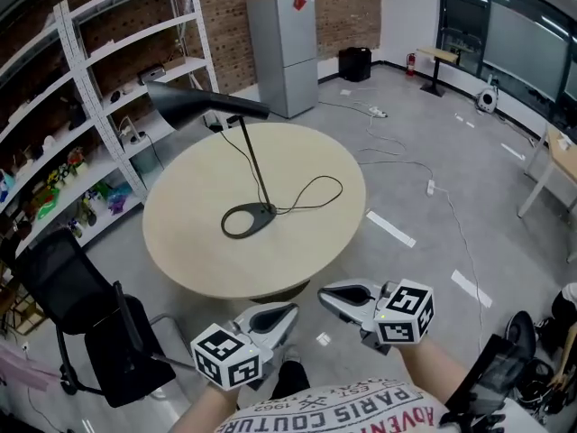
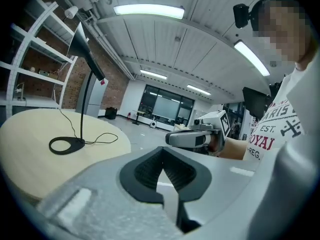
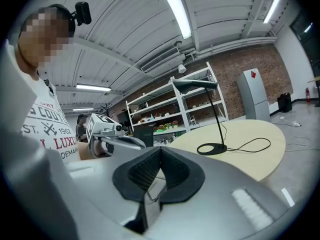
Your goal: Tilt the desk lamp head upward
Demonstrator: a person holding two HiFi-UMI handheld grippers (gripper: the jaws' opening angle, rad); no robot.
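While both grippers hang at the near edge of the round table (image 1: pixel 207 260), well apart from the desk lamp (image 1: pixel 255 165), neither holds anything. The left gripper (image 1: pixel 273 317) has its jaws clenched together and empty. The right gripper (image 1: pixel 345 296) likewise has its jaws pressed together and empty.

The lamp stands near the table's middle. Its dark lamp head (image 1: pixel 194 105) reaches over the far left edge on a thin stem, and its ring base (image 1: pixel 248 220) lies flat.

Likely risks:
- The base may slide or lift if the head is pushed up unbraced.
- The thin stem may flex.
- The cord (image 1: pixel 317 191), looped right of the base, could snag a gripper.

The table is pale and otherwise bare.

The room, left to right:
- a black office chair (image 1: pixel 81 323)
- white shelving (image 1: pixel 99 79) against a brick wall
- a grey cabinet (image 1: pixel 284 52)
- loose cables (image 1: pixel 397 165) on the grey floor
- dark windows
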